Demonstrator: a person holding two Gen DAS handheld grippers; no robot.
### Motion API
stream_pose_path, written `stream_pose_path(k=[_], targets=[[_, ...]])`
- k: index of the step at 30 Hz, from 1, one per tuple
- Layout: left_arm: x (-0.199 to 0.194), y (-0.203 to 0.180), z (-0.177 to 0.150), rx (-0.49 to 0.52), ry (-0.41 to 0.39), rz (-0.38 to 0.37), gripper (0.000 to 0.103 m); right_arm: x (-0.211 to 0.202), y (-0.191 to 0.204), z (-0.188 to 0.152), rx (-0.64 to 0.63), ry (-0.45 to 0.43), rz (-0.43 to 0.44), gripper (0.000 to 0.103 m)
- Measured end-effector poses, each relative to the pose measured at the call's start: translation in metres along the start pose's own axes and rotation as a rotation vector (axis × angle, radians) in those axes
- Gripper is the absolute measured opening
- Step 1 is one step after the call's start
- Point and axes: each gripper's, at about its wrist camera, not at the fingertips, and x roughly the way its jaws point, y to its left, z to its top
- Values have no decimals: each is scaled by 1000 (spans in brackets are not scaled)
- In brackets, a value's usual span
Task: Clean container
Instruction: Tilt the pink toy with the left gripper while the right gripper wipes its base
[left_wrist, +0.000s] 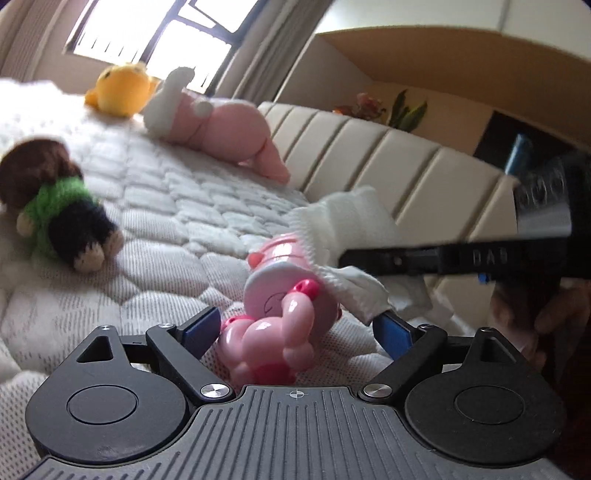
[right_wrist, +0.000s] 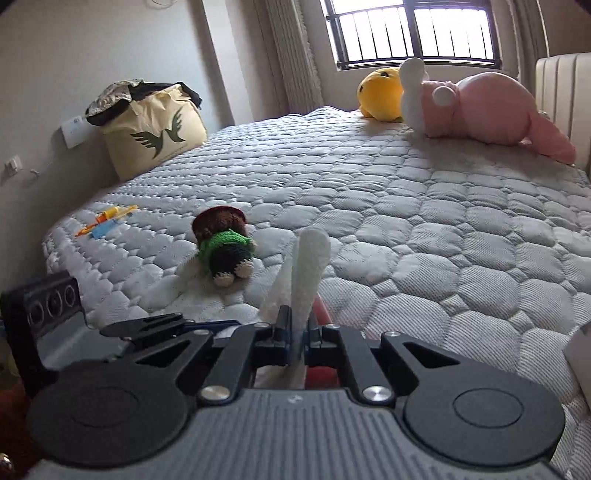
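Pink glossy plastic pig-shaped container (left_wrist: 275, 314) lies on the quilted grey mattress (right_wrist: 424, 229), between the left gripper's (left_wrist: 295, 332) parted blue fingers (left_wrist: 199, 326). Wiping looks underway: just right of it, the right gripper (right_wrist: 295, 332) pinches a white cloth (right_wrist: 308, 266), reaching level across; next, rub firmly.

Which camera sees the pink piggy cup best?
The left wrist view: the pink cup lies whole between the left gripper's open jaws, a white tissue on it. The right wrist view shows only a red sliver behind its gripper.
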Motion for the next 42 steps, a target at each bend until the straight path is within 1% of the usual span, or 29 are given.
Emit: stream_pose_path(k=[1,3,6,8,9,11,12,13,14,17,20,22,23,25,28,29,31,33,35,36,38,40,41,42], targets=[[-2,10,3,-88,9,-34,93,-2,-3,-5,11,4,-13,14],[-8,29,8,-263,24,-101,93,-4,-14,-11,59,11,-6,14],[-9,58,16,-533,53,-194,94,-5,-24,-19,94,7,-10,14],[-4,75,18,-687,79,-227,94,-7,-30,-22,114,-2,-7,14],[0,82,19,-749,94,-233,95,-9,-32,-23,124,-11,-2,14],[4,88,20,-840,138,-246,97,-13,-36,-25,144,-31,9,14],[8,90,21,-866,163,-252,98,-16,-38,-25,152,-40,14,14],[12,89,25,-859,186,-245,99,-17,-40,-26,159,-49,18,14],[15,86,29,-829,207,-225,99,-19,-41,-27,165,-56,20,14],[33,69,40,-653,308,-113,99,-24,-45,-29,181,-78,31,14],[51,46,43,-491,404,-62,99,-33,-49,-30,198,-126,42,14],[55,28,41,-358,423,-29,101,-43,-47,-20,189,-178,65,14],[56,19,39,-291,423,-9,101,-48,-46,-14,184,-204,76,14],[55,3,32,-187,401,34,102,-52,-39,4,144,-233,102,14],[58,-20,22,-27,353,99,102,-43,-18,27,80,-220,197,13],[58,-29,23,30,339,118,102,-36,-10,31,62,-199,228,13],[60,-46,11,201,299,159,102,-20,5,39,25,-156,288,13],[63,-61,-3,379,268,200,102,0,12,42,1,-109,281,13],[67,-72,-17,557,245,244,102,18,11,42,0,-65,250,12],[69,-75,-23,615,229,252,102,24,8,39,8,-46,227,11],[69,-78,-26,653,199,241,102,31,-1,32,25,-18,177,10],[70,-77,-22,643,191,226,102,30,-13,23,47,-5,133,9],[72,-76,-19,631,190,218,102,25,-21,17,64,-10,133,5],[73,-75,-17,619,190,211,102,17,-28,12,84,-26,147,4]])
